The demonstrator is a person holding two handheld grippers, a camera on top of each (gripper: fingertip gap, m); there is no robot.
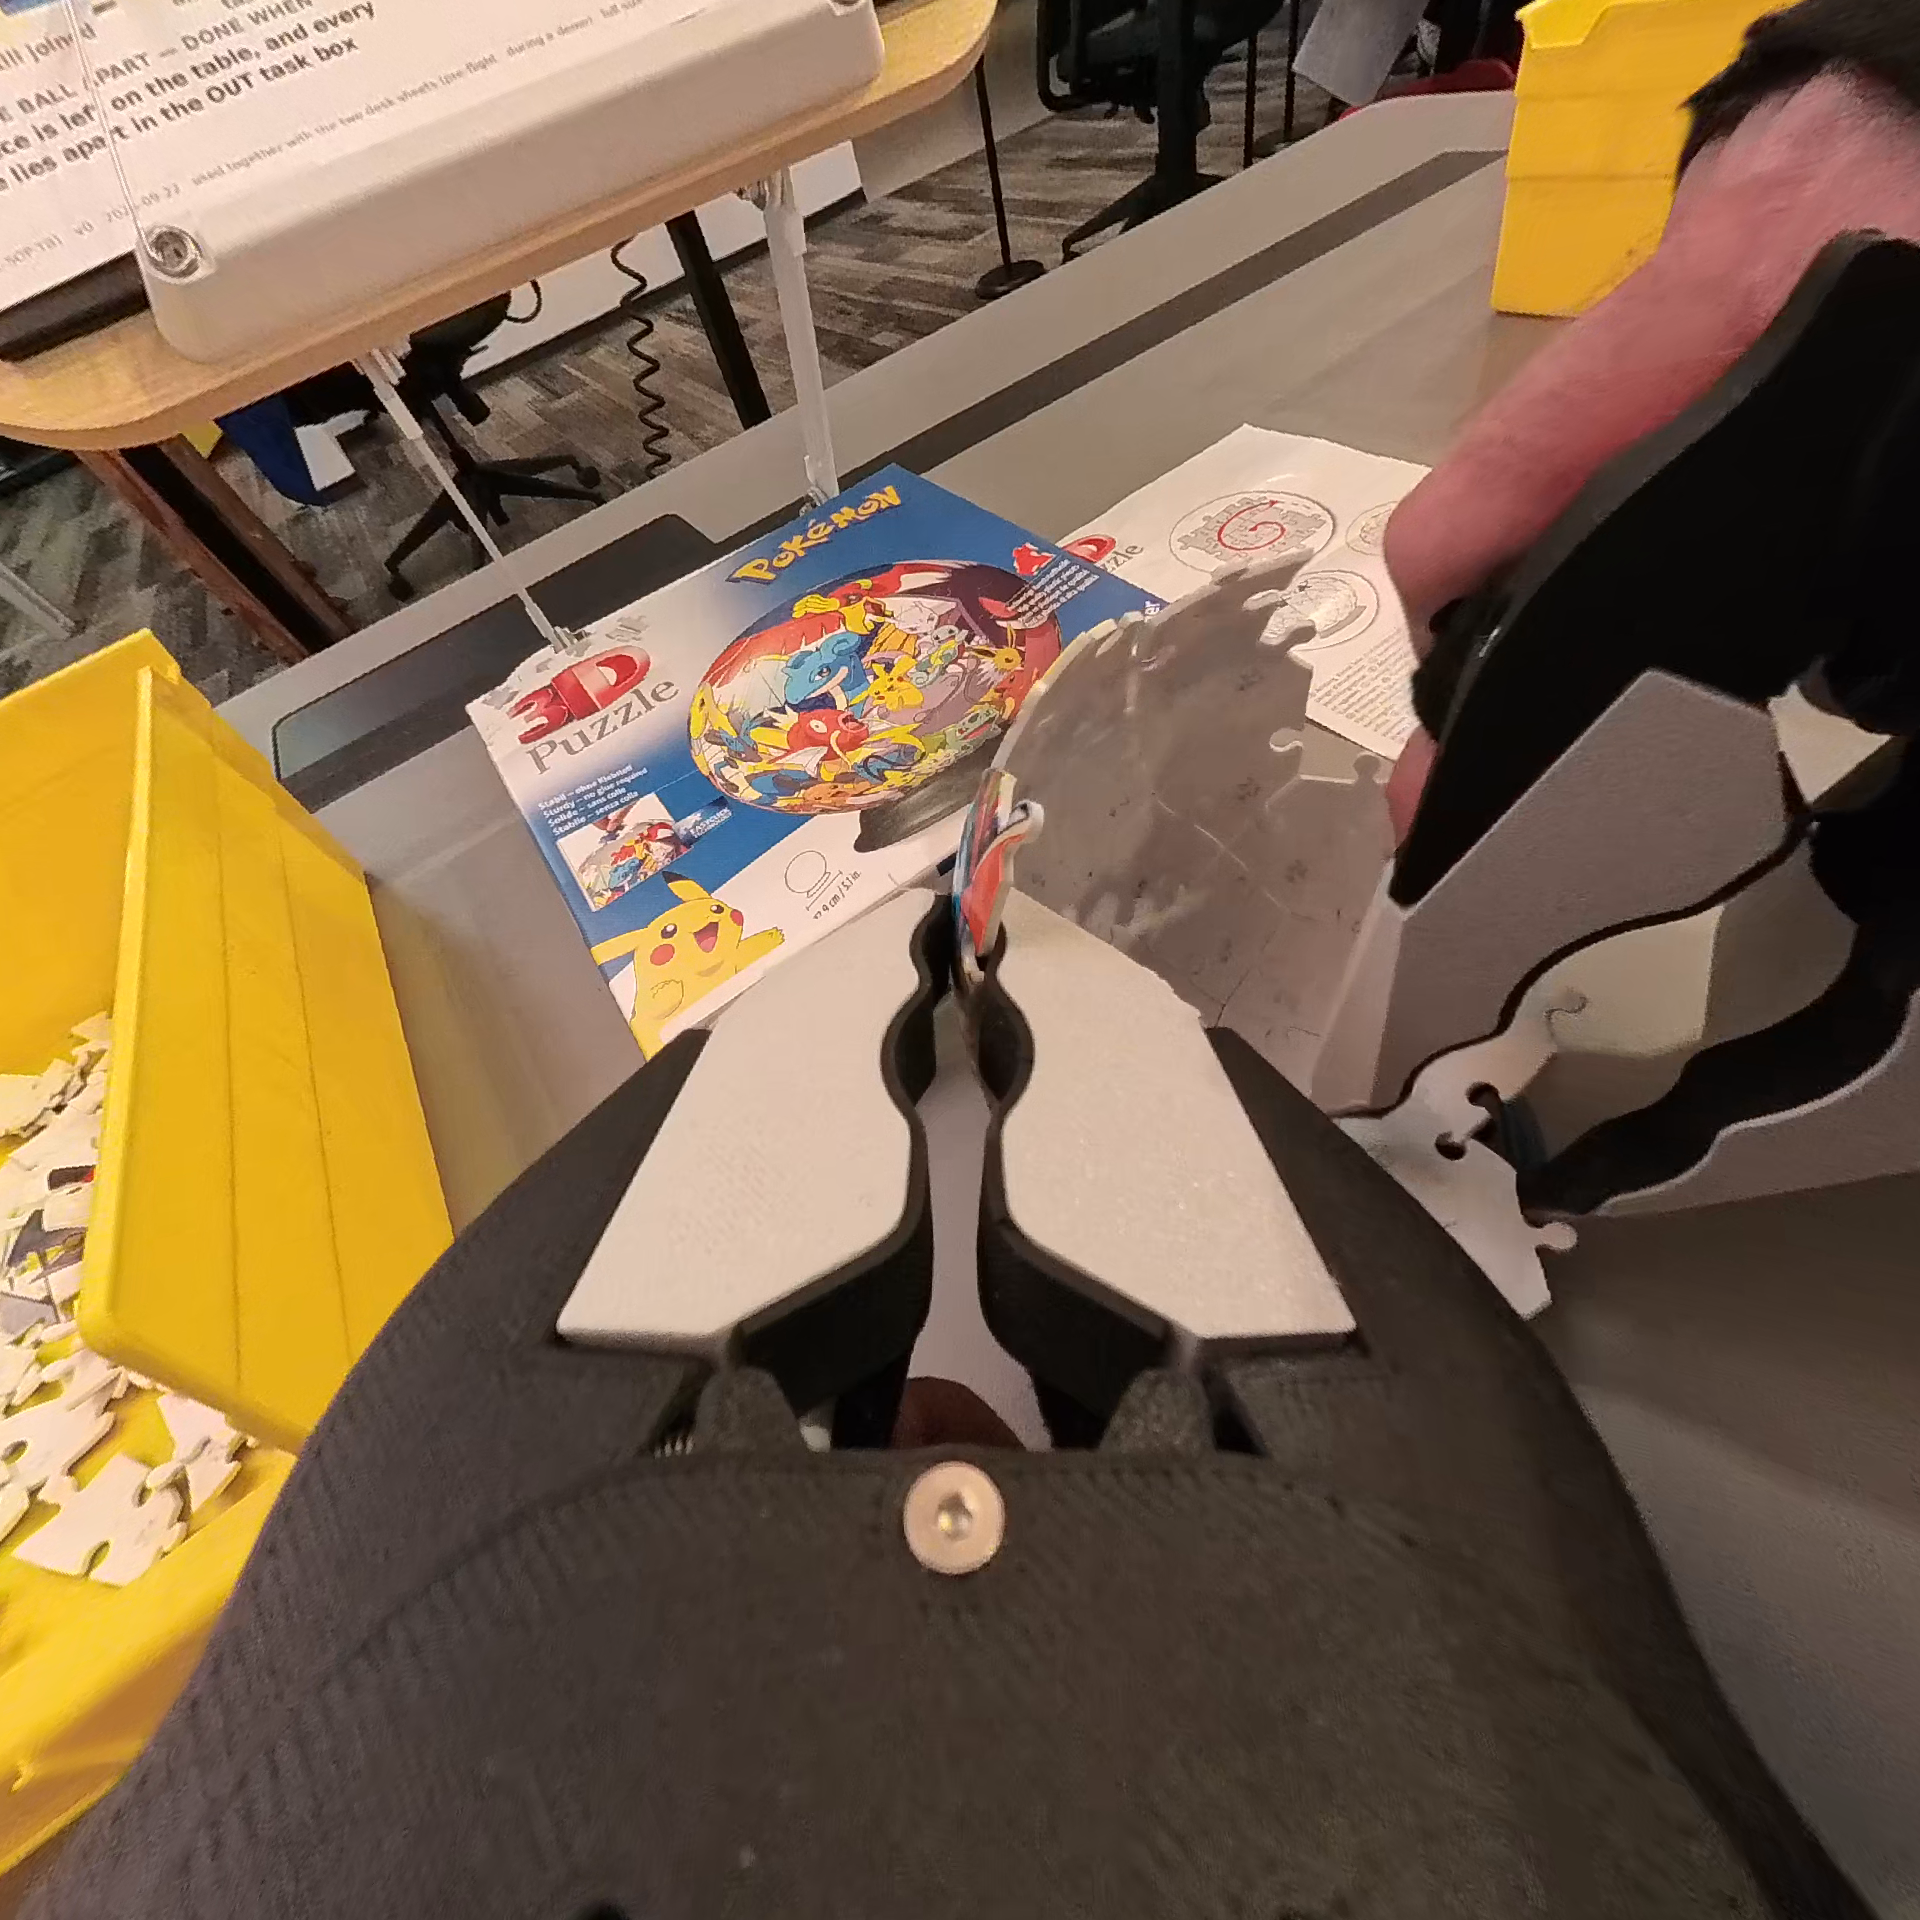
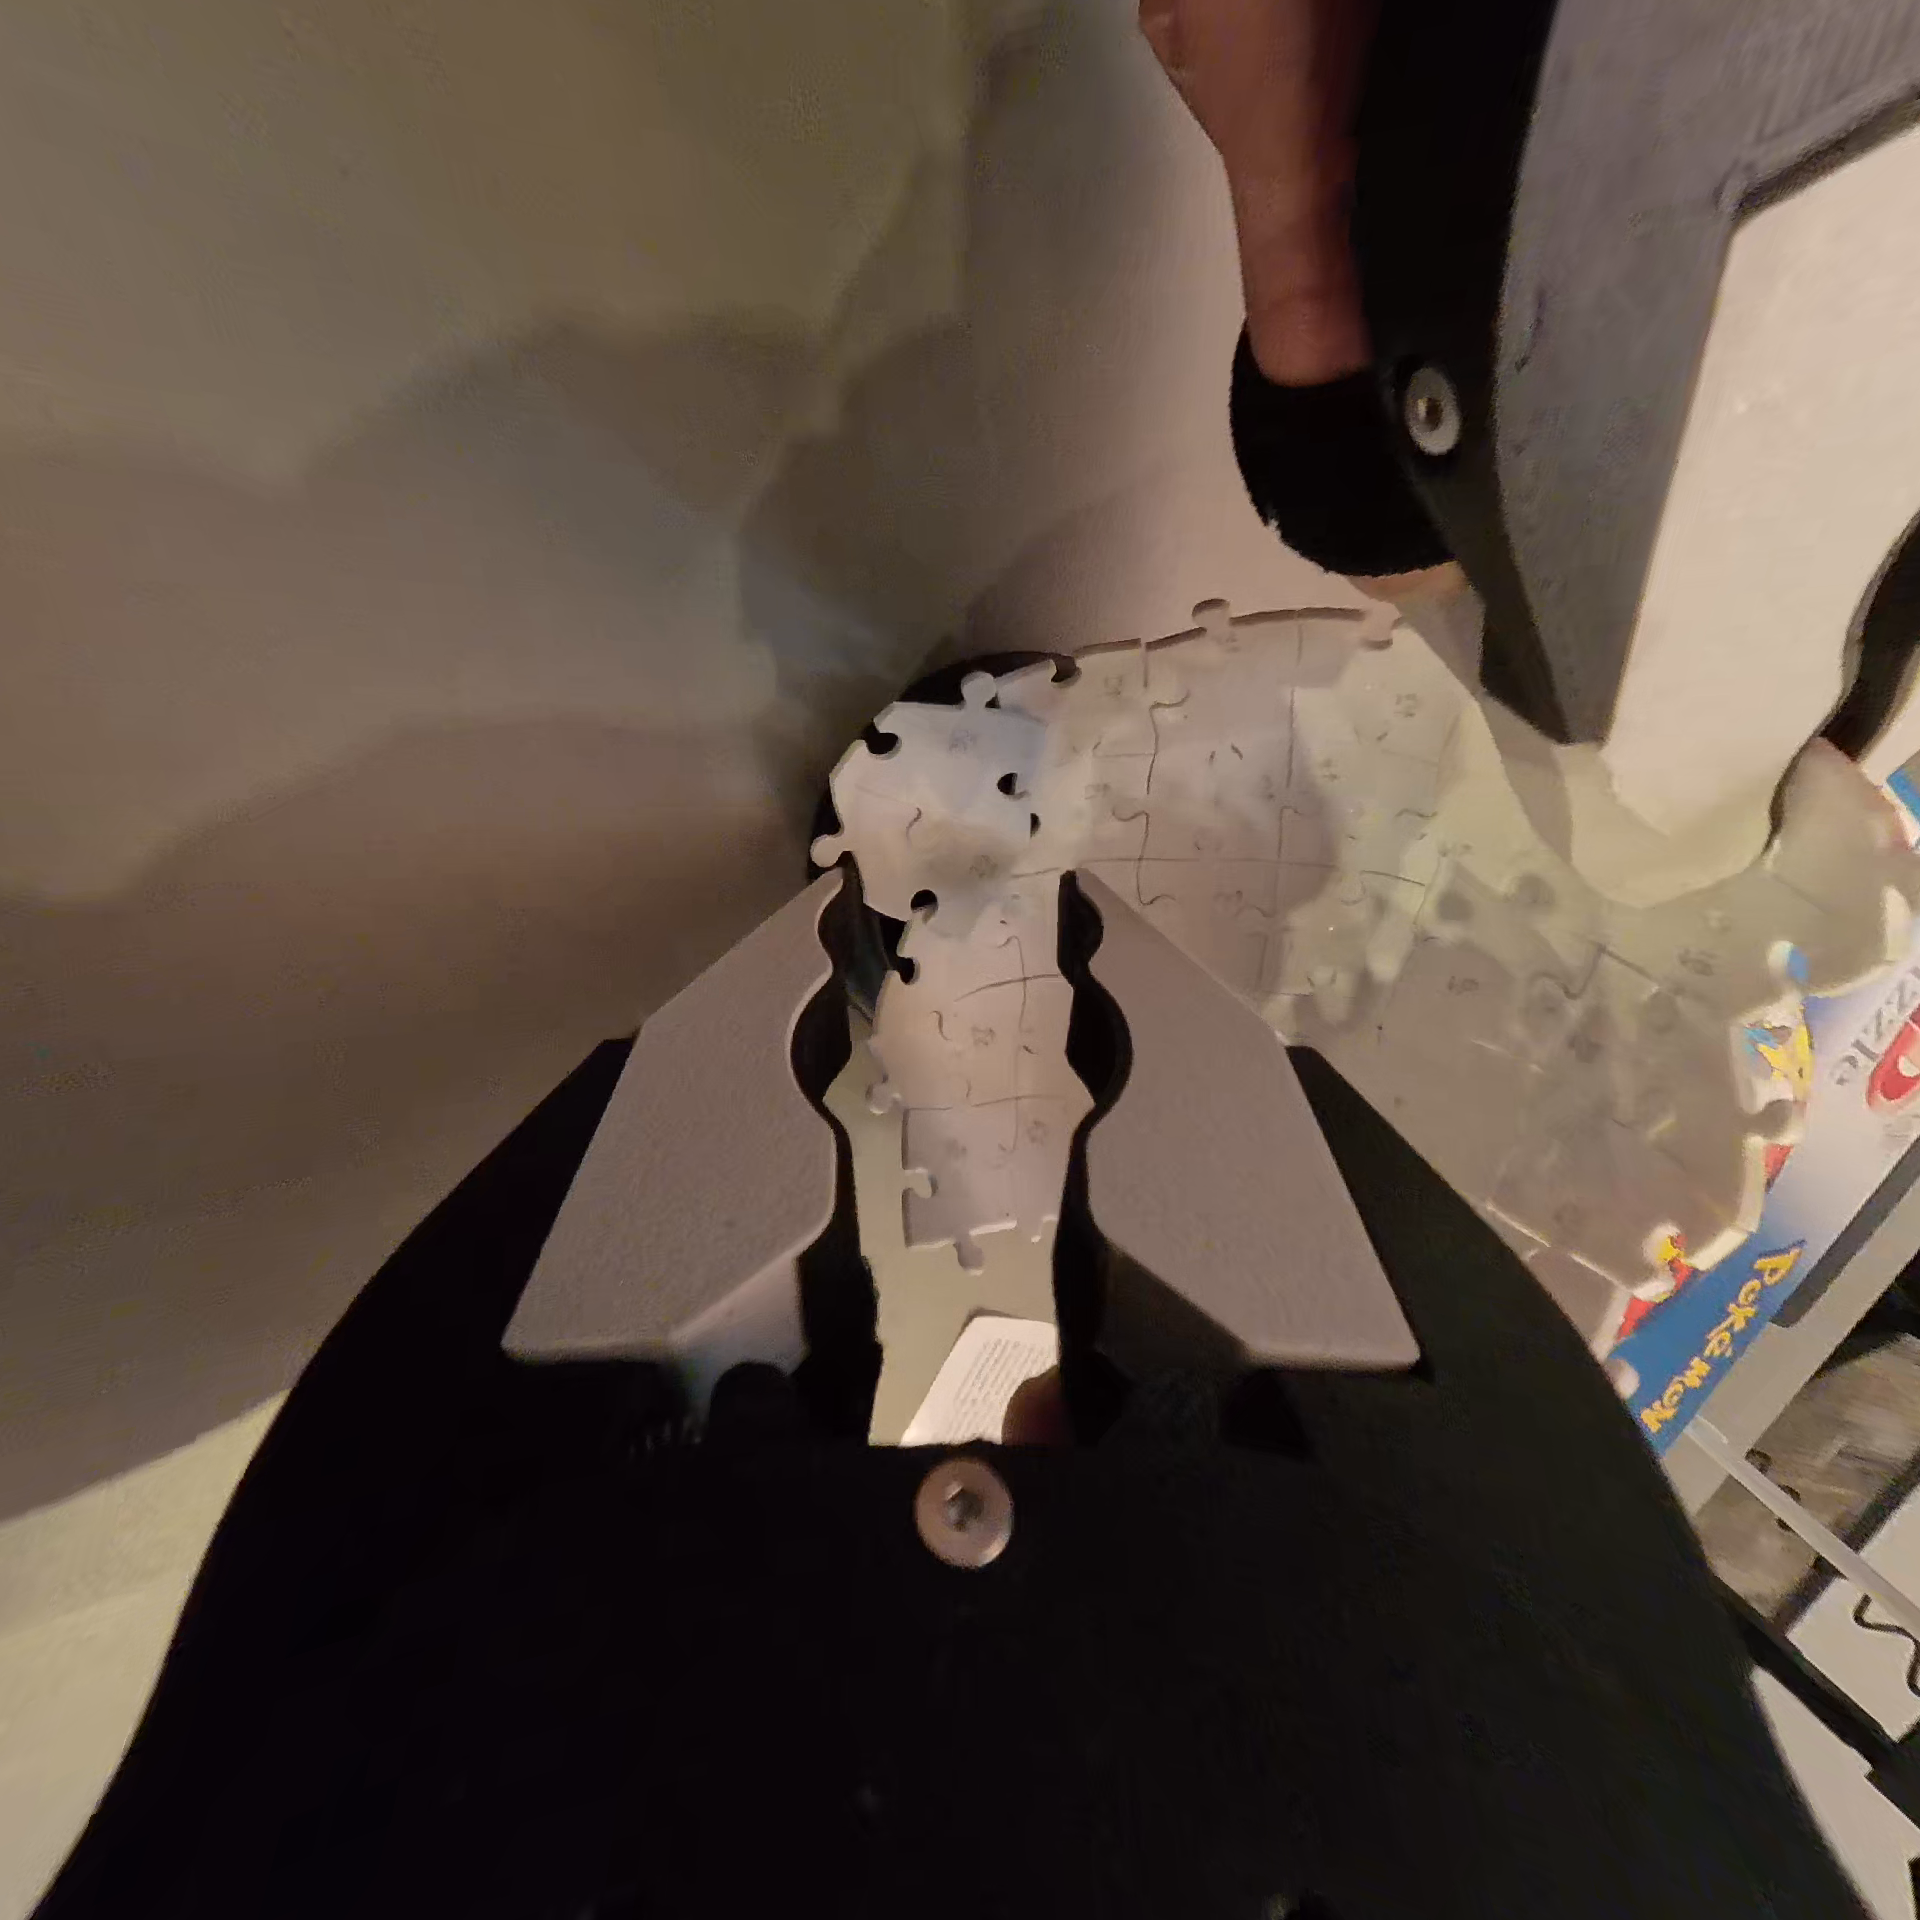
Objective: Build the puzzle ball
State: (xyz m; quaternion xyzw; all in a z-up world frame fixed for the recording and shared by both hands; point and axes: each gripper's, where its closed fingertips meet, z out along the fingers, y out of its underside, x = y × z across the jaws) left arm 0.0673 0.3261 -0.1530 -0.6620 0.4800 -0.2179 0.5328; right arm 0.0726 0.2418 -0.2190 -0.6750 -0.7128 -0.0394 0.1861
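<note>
Left claw (image 1: pixel 977 966): tips pinched together on the edge of the part-built puzzle shell (image 1: pixel 1174 769), coloured face edge-on at the tips, white back turned to the left wrist cam. Right claw (image 2: pixel 961 935): fingers slightly apart w/ a strip of the same shell (image 2: pixel 1226 831) running between them; left finger sits at the strip's outer edge, right finger on its inner side. Whether it bites firmly or only steadies, cannot tell from the right wrist view. Shell is held clear of the worktop (image 1: pixel 1351 343) betw. both claws, approx. upright. Judgement: two-point hold on opposite margins keeps the curved section from flexing apart at its joints while it is positioned; a single pinch would likely let it sag. Person's hand (image 1: pixel 1579 416) grips the right tool's handle above the shell. Loose pieces (image 1: pixel 62 1143) remain in the yellow bin (image 1: pixel 229 935) at left, white side up mostly, so ball is far from complete. Puzzle box (image 1: pixel 727 675) lies flat on the worktop beyond the claws, instruction sheet (image 1: pixel 1299 520) beside it; prob. kept there as picture ref. Risk: joints near the right claw look loosely seated; squeeze or twist could pop them.
</note>
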